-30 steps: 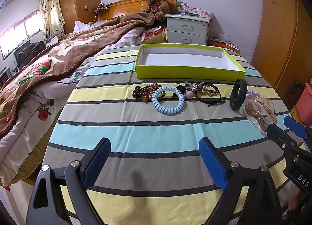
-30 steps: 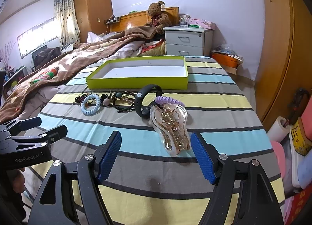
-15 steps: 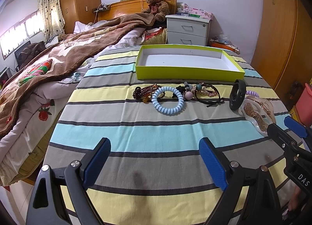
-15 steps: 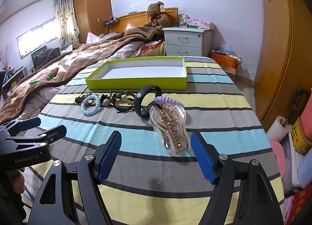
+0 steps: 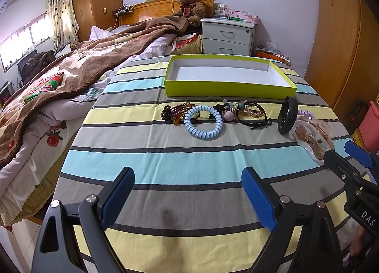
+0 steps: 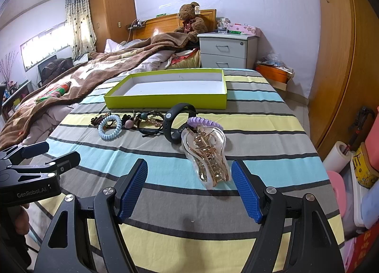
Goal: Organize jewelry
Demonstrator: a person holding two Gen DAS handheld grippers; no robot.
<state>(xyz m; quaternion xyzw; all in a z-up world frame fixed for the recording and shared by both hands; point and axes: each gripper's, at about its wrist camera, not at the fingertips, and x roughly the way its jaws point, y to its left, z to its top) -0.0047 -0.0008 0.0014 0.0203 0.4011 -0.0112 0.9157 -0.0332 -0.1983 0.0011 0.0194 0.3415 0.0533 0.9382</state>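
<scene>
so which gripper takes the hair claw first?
Right, probably. The right gripper is open with the hair claw just ahead, near its right finger. The left gripper faces bare cloth; the claw lies far to its right.

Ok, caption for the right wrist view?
Open right gripper approaches clear hair claw on striped cloth; green tray waits empty.
</scene>
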